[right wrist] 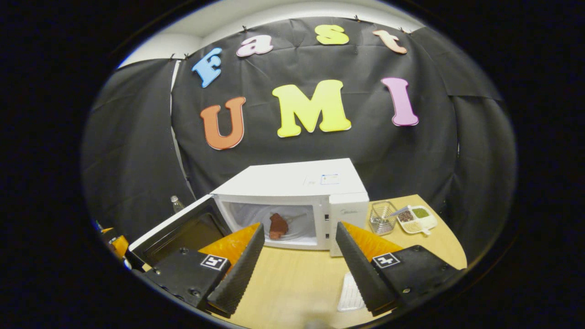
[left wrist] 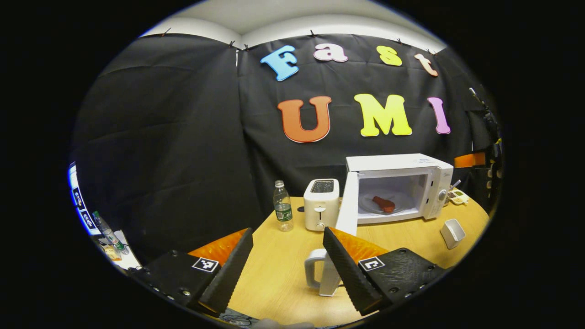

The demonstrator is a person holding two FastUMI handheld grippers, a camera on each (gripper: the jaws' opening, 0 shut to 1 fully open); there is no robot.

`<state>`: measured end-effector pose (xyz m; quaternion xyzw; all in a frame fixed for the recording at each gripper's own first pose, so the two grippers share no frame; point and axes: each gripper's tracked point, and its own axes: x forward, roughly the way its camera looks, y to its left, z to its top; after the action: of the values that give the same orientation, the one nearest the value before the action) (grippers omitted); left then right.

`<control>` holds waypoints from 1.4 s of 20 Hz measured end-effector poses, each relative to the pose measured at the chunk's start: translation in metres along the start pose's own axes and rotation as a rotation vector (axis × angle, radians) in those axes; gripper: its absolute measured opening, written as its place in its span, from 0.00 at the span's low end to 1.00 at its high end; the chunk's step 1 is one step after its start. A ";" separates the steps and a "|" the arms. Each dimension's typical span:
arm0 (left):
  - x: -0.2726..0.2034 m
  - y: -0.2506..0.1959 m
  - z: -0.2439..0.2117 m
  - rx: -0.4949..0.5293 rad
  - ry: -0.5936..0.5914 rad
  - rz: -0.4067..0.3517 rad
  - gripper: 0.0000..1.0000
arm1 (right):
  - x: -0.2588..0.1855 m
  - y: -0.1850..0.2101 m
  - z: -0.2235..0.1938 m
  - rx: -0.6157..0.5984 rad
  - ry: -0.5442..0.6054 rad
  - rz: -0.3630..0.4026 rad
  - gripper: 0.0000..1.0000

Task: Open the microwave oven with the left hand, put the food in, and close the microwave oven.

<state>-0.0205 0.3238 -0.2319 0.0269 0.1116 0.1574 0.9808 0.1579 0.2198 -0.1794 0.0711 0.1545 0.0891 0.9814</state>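
Now: food [right wrist: 278,226] already on the plate [left wrist: 383,204] inside the microwave [right wrist: 297,201], door [left wrist: 347,208] swung wide open — closing is what's left.
Left gripper [left wrist: 288,262] spread and empty, well back over the table [left wrist: 274,274]; right gripper [right wrist: 299,260] also spread and empty, near the cavity front. Judgement: left has to reach the door's outer face and push it shut. Watch: toaster [left wrist: 321,204] sits just beside the open door, white mug [left wrist: 320,273] near the left fingers, bottle [left wrist: 283,206] farther left. Bare table in front of the cavity gives room; right should back off clear of the door's swing.
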 end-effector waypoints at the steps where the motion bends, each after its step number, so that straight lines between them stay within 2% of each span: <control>1: 0.002 0.007 -0.001 -0.002 -0.005 0.011 0.95 | -0.013 -0.005 0.002 -0.004 0.006 -0.005 0.89; 3: 0.010 0.020 -0.007 -0.013 -0.008 0.035 0.95 | -0.038 -0.020 0.007 -0.013 0.005 -0.029 0.89; 4: 0.014 0.024 -0.012 -0.018 -0.006 0.034 0.81 | -0.051 -0.027 0.011 -0.004 -0.001 -0.035 0.89; 5: 0.018 0.027 -0.019 -0.025 0.001 0.032 0.79 | -0.061 -0.032 0.013 0.004 -0.005 -0.045 0.89; 7: 0.030 0.032 -0.030 -0.031 0.014 0.027 0.57 | -0.080 -0.042 0.012 -0.004 0.004 -0.064 0.89; 9: 0.036 0.037 -0.043 -0.042 0.019 0.033 0.21 | -0.098 -0.051 0.015 -0.016 0.011 -0.085 0.89; 10: 0.040 0.039 -0.053 -0.043 0.034 0.039 0.03 | -0.104 -0.055 0.017 -0.019 0.013 -0.096 1.00; 11: 0.044 0.039 -0.058 -0.039 0.029 0.030 0.04 | -0.109 -0.058 0.018 -0.017 0.014 -0.106 0.89; 12: 0.051 0.033 -0.064 -0.036 0.030 0.012 0.00 | -0.114 -0.060 0.019 -0.012 0.016 -0.108 0.89; 13: 0.056 0.027 -0.075 -0.032 0.051 -0.004 0.00 | -0.118 -0.064 0.021 -0.006 0.018 -0.118 1.00; 14: 0.060 0.022 -0.081 -0.021 0.059 -0.015 0.00 | -0.122 -0.069 0.023 -0.006 0.022 -0.127 0.89; 15: 0.062 0.016 -0.088 -0.014 0.072 -0.033 0.00 | -0.125 -0.071 0.026 -0.004 0.022 -0.130 0.89; 16: 0.062 0.009 -0.090 -0.011 0.083 -0.044 0.00 | -0.128 -0.073 0.028 -0.004 0.021 -0.134 1.00; 17: 0.062 0.001 -0.089 -0.005 0.072 -0.060 0.00 | -0.129 -0.078 0.033 -0.008 0.013 -0.140 0.89; 18: 0.061 -0.007 -0.089 -0.001 0.072 -0.078 0.00 | -0.130 -0.082 0.037 -0.009 0.007 -0.149 0.89; 19: 0.064 -0.011 -0.090 0.010 0.069 -0.072 0.00 | -0.130 -0.084 0.038 -0.006 0.007 -0.142 1.00; 20: 0.062 -0.017 -0.092 0.013 0.077 -0.080 0.00 | -0.129 -0.085 0.038 -0.005 0.016 -0.139 0.89; 21: 0.058 -0.021 -0.093 0.004 0.079 -0.096 0.00 | -0.128 -0.086 0.039 -0.005 0.021 -0.132 1.00; 22: 0.056 -0.028 -0.094 0.002 0.076 -0.111 0.00 | -0.128 -0.088 0.041 -0.005 0.023 -0.127 0.90; 28: 0.033 -0.086 -0.092 0.039 0.067 -0.194 0.00 | -0.132 -0.101 0.055 -0.007 0.018 -0.100 0.89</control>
<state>0.0156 0.2545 -0.3358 0.0298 0.1496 0.0603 0.9865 0.0672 0.0895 -0.1063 0.0593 0.1665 0.0411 0.9834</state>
